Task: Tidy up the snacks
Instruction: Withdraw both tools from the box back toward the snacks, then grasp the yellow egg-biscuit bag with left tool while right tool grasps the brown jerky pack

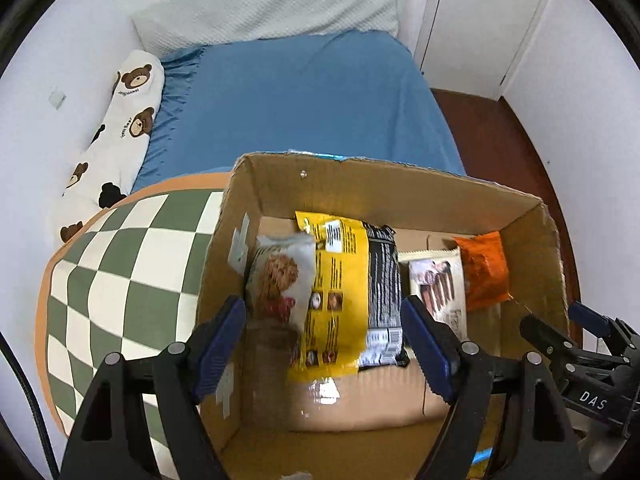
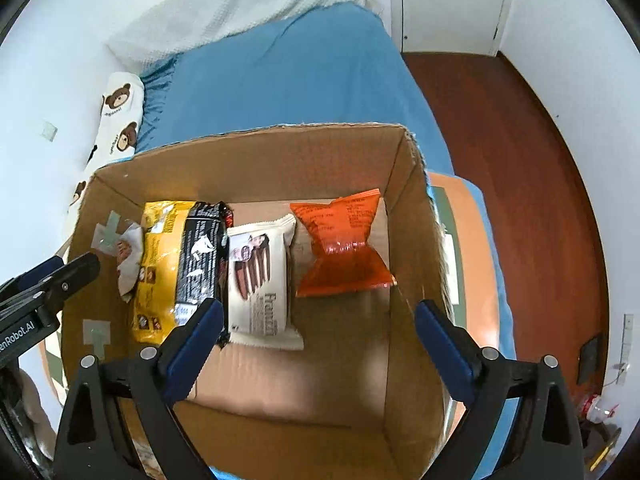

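Note:
An open cardboard box [image 1: 400,184] [image 2: 256,152] sits on the bed and holds several snack packs in a row. From left: a white pack with a biscuit picture [image 1: 280,276] [image 2: 128,256], a yellow bag [image 1: 336,292] [image 2: 158,272], a black pack [image 1: 384,284] [image 2: 200,252], a white wafer pack [image 1: 438,284] [image 2: 260,280] and an orange pack [image 1: 484,272] [image 2: 344,248]. My left gripper [image 1: 324,344] is open and empty above the box's left part. My right gripper [image 2: 320,340] is open and empty above the box's right part.
The box rests on a green-and-white checkered cushion [image 1: 120,280] on a blue bed sheet [image 1: 304,100] [image 2: 288,72]. A bear-print pillow [image 1: 120,132] lies along the left wall. Red-brown floor [image 2: 520,160] and a white door [image 1: 480,20] are to the right.

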Demonstrator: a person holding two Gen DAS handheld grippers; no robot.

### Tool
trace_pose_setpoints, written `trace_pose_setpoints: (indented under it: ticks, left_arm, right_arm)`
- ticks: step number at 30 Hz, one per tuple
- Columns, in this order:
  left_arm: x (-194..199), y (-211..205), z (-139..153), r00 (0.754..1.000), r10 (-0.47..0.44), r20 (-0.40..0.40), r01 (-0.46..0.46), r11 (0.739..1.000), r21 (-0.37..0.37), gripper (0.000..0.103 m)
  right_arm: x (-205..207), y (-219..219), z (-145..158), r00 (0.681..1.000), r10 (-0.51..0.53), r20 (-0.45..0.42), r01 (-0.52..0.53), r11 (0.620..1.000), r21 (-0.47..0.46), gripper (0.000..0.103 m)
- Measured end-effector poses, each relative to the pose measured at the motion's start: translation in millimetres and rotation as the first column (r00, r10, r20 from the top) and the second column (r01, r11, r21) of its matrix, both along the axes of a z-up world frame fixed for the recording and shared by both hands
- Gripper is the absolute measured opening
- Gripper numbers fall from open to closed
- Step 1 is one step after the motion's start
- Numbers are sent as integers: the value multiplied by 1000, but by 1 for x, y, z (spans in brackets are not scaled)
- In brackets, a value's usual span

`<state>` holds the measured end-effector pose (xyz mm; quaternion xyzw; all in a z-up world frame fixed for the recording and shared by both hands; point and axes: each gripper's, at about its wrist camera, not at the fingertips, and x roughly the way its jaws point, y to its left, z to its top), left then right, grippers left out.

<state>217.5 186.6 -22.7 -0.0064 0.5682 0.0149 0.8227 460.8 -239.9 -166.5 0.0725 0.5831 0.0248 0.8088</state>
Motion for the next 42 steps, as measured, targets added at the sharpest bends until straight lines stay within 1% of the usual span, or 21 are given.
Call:
trace_pose_setpoints:
  ticks: [12, 18, 24, 28, 31, 33, 34, 36, 37, 39, 40, 41, 42]
  left_arm:
    - [-81, -8, 35, 993, -2, 116, 2, 1000, -6, 79]
    - [-119, -11, 51, 987, 1, 162, -1, 1000, -5, 79]
    - [-155, -10, 54, 986, 23, 164, -19, 1000, -24, 79]
    - [-182, -2, 47, 988, 47, 147, -45, 999, -20, 79]
    - [-202, 13, 30, 992, 88, 93, -86, 996, -21, 79]
    - [-216, 28, 10, 991, 132, 31, -131, 991, -38, 79]
    - [-223, 36, 0, 987, 159, -4, -159, 986, -48, 79]
    - [-239, 56, -23, 972, 225, -73, -230, 971, -66, 79]
    - [-247, 66, -34, 961, 255, -109, -264, 962, -74, 79]
    - [-261, 85, -58, 931, 314, -188, -335, 938, -89, 79]
    - [-268, 95, -70, 908, 345, -237, -377, 920, -105, 79]
    - [-276, 106, -83, 878, 381, -290, -431, 893, -132, 79]
    - [-281, 114, -94, 853, 404, -330, -473, 866, -162, 79]
  right_arm:
    - [-79, 12, 55, 991, 15, 133, -13, 1000, -19, 98]
    - [-117, 17, 78, 982, 8, 189, -6, 1000, -11, 98]
    - [-155, 16, 86, 981, -18, 195, 8, 998, 54, 98]
    - [-181, 11, 73, 988, -42, 150, 27, 994, 102, 98]
    - [-200, 8, 51, 994, -61, 87, 48, 989, 143, 98]
    - [-210, 9, 32, 997, -63, 38, 55, 985, 166, 98]
    - [-215, 9, 19, 998, -66, 10, 64, 982, 178, 98]
    - [-223, 13, -4, 997, -58, -45, 66, 977, 200, 98]
    - [-226, 15, -15, 996, -54, -68, 67, 974, 215, 98]
    - [-229, 22, -37, 993, -37, -115, 64, 970, 235, 98]
    - [-230, 26, -48, 990, -27, -135, 60, 967, 246, 98]
    - [-229, 29, -56, 989, -20, -149, 58, 966, 252, 98]
    - [-228, 32, -63, 987, -13, -158, 54, 966, 254, 98]
